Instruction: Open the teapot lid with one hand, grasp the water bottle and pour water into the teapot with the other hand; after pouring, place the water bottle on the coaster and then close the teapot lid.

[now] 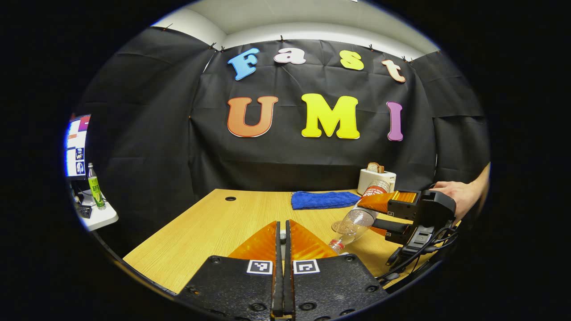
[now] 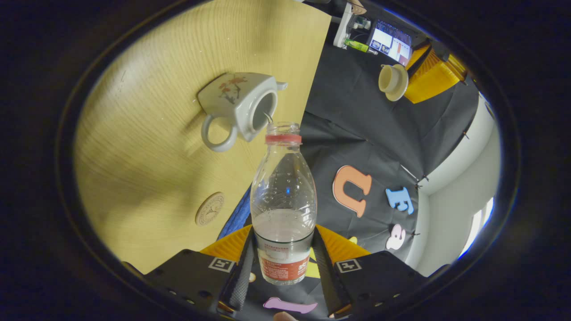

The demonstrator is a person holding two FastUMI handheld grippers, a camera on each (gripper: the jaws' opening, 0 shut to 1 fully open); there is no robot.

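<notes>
In the right gripper view my right gripper is shut on a clear, uncapped water bottle, tipped with its mouth towards the open white teapot on the wooden table. A thin thread of water shows at the teapot's opening. A round coaster lies near the teapot. Farther off, my left gripper holds the white teapot lid in the air. In the left gripper view my left gripper is closed tight, with the lid mostly hidden. To its right, the right gripper tilts the bottle neck-down.
A blue cloth and a white toaster with bread sit at the back of the table. A hand holds the right gripper. A side shelf with a green bottle and a screen stands at the left.
</notes>
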